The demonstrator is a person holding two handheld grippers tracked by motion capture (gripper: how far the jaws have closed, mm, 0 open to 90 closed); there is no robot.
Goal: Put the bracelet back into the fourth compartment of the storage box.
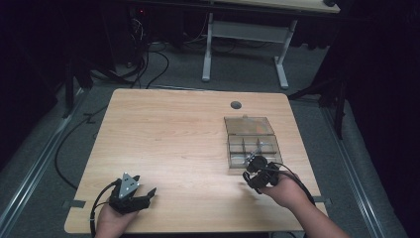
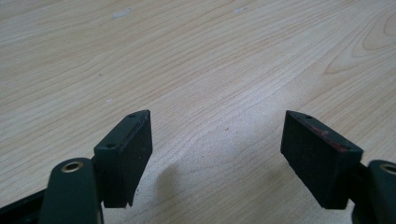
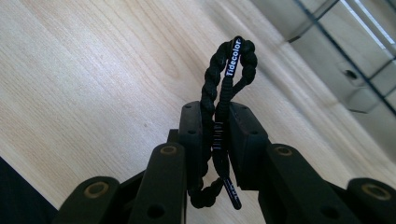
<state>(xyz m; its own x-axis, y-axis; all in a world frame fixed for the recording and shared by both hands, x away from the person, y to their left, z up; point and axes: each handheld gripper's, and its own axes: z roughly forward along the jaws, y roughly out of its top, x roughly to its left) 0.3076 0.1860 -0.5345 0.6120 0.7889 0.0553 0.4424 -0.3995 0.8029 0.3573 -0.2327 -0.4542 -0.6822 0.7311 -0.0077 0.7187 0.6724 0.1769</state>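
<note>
A black braided cord loop with a white "Tidecolor" tag sticks up between the jaws of my right gripper, which is shut on it. In the high view that right gripper is held just at the near edge of a clear plastic compartment box with its lid laid open behind it. My left gripper rests low over the wooden table near its front left corner, jaws wide open, nothing between its fingertips.
A round cable hole sits in the table's far side. Beyond the table stand a white-legged desk and cables on grey carpet. The box's corner lies close to the right of the held cord.
</note>
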